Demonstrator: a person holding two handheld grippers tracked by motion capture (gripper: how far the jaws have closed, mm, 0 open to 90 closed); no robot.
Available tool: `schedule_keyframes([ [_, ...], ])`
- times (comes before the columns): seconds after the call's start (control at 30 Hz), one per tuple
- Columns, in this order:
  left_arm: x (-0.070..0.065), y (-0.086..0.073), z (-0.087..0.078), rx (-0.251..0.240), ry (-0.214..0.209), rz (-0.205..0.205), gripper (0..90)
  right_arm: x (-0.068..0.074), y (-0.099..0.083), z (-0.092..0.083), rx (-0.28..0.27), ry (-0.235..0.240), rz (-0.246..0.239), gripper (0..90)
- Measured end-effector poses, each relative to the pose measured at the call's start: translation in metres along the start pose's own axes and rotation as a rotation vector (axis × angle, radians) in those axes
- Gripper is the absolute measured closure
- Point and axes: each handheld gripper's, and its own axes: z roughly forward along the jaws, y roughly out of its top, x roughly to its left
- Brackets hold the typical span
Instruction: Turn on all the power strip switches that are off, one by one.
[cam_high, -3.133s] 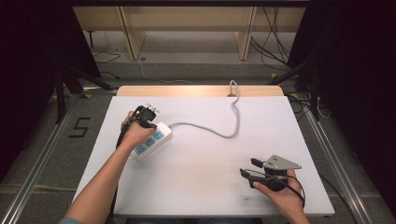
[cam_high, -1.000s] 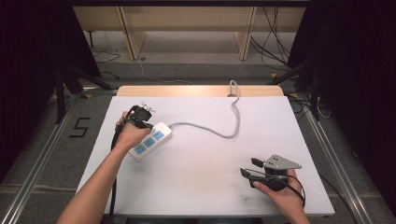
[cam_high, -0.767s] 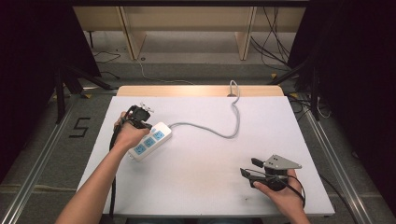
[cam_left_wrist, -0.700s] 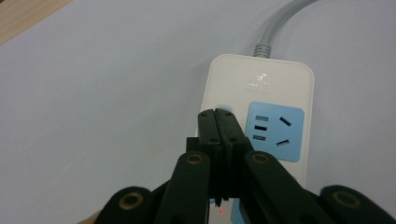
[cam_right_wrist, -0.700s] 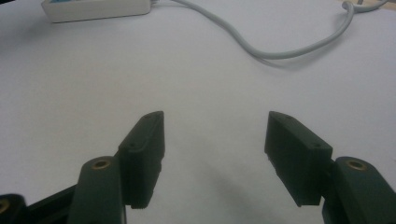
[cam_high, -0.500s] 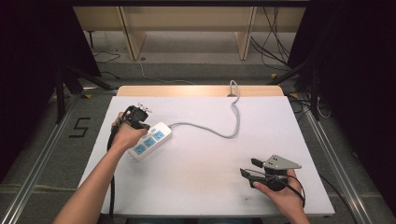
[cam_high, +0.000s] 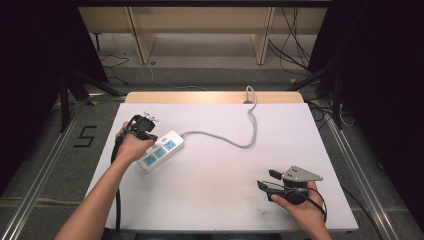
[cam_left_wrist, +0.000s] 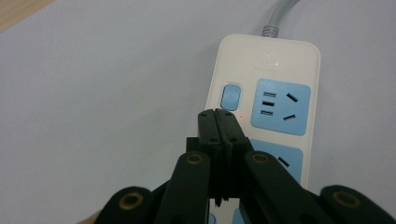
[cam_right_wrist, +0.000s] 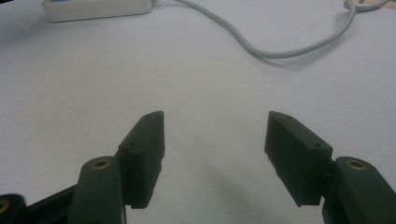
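Observation:
A white power strip (cam_high: 161, 151) with blue sockets lies on the left part of the white table (cam_high: 215, 210). Its grey cable (cam_high: 235, 143) curves away to the far edge. My left gripper (cam_high: 148, 134) is held at the strip's left far side. In the left gripper view its jaws (cam_left_wrist: 218, 114) are pressed together with nothing between them, and their tips hang just short of the blue switch (cam_left_wrist: 230, 96) on the power strip (cam_left_wrist: 280, 60); whether they touch the strip I cannot tell. My right gripper (cam_high: 266, 180) rests open at the near right, empty (cam_right_wrist: 215, 126).
The table's wooden far edge (cam_high: 210, 96) borders a floor with loose cables and a shelf frame. In the right gripper view the cable (cam_right_wrist: 280, 51) and the strip's end (cam_right_wrist: 93, 9) lie far ahead across bare table. The left gripper's black cable (cam_high: 118, 200) runs along the forearm.
Since the oldest frame the left hand has drawn back to the left, uncovering the strip's sockets. Over the last second it barely shifted. The right hand has kept still.

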Motion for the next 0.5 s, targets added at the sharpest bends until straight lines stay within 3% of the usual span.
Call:
schedule_keyframes([
  [0.5, 0.0057, -0.0092, -0.0030, 0.016, -0.004, -0.014, 89.8, 0.0003, -0.0001, 0.0008, 0.001, 0.001, 0.000, 39.0],
])
